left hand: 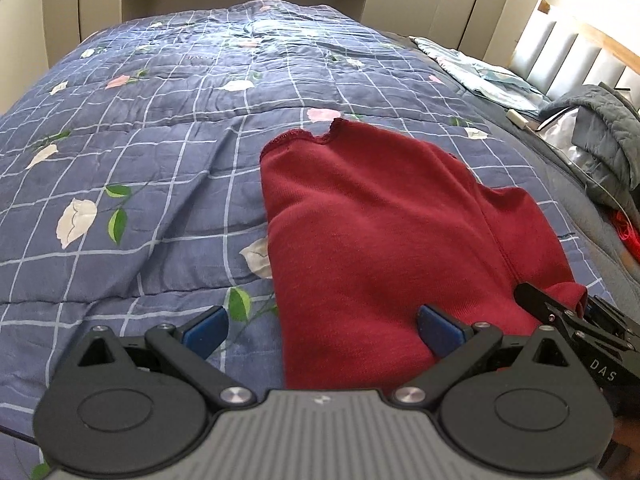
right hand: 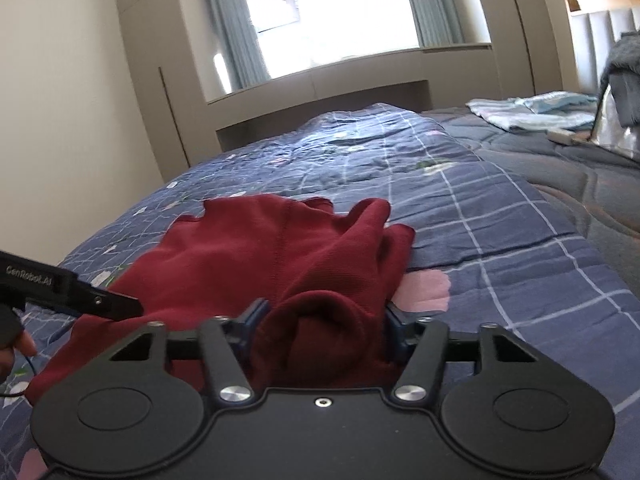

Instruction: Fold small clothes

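A dark red knit garment (left hand: 372, 216) lies spread on the blue floral quilt (left hand: 160, 152). My left gripper (left hand: 320, 326) is open at the garment's near left edge, its blue pads (left hand: 438, 330) wide apart, one over the cloth and one over the quilt. My right gripper (right hand: 322, 326) has its jaws around a bunched fold of the red garment (right hand: 256, 248) at its near right corner; the cloth fills the gap between the pads. The right gripper also shows in the left wrist view (left hand: 560, 312), and the left gripper shows in the right wrist view (right hand: 100, 300).
A folded light blue cloth (left hand: 480, 76) and a grey quilted jacket (left hand: 608, 132) lie at the right by the padded headboard (left hand: 568, 52). A small white object (left hand: 518, 118) lies near them. Cabinets and a window stand beyond the bed's far edge.
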